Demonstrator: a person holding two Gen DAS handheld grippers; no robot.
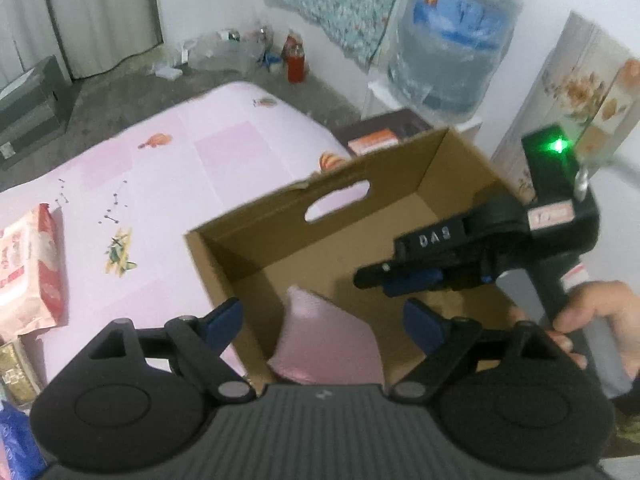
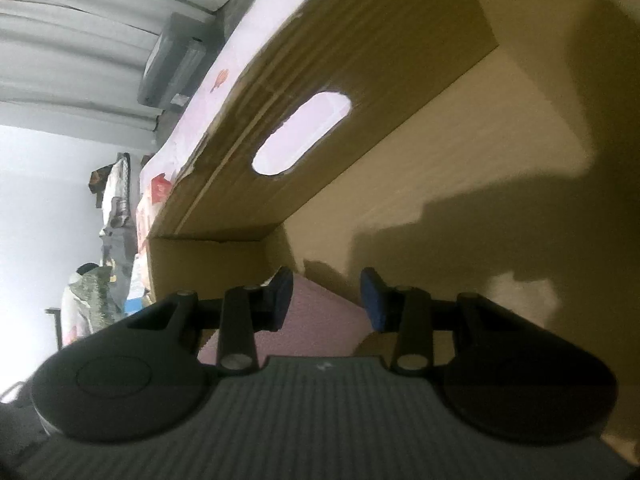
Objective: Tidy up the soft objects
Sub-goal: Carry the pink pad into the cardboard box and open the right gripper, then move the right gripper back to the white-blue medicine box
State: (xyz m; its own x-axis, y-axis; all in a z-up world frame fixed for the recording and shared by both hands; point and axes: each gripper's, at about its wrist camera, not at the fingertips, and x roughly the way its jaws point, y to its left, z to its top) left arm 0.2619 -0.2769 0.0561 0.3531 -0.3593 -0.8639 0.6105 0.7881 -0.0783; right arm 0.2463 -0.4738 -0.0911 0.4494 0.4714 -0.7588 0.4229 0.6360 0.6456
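The left gripper (image 1: 322, 322), black with a ribbed grey body and two blue-padded fingers (image 1: 226, 318), spreads wide with nothing between its pads, poised over the near edge of one open brown corrugated cardboard box (image 1: 420, 184). Inside the box, against its near wall, lies one soft pink knitted cushion (image 1: 332, 336), plump with a pointed corner. The right gripper (image 1: 404, 280), of the same make, reaches into the box from the right side, held by a bare hand (image 1: 592, 312); in its own wrist view its jaws stand moderately apart and grip nothing, hanging just above the pink cushion. The box has one oval handle cut-out (image 1: 338, 200) in its far wall and sits on a bed with a smooth pink patchwork sheet (image 1: 168, 168) printed with small figures. On the bed to the left lies one crinkly pink-and-red plastic packet (image 1: 28, 272). Beyond stand one large clear blue-labelled water jug (image 1: 452, 40) and one red bottle (image 1: 296, 64) on the grey floor.
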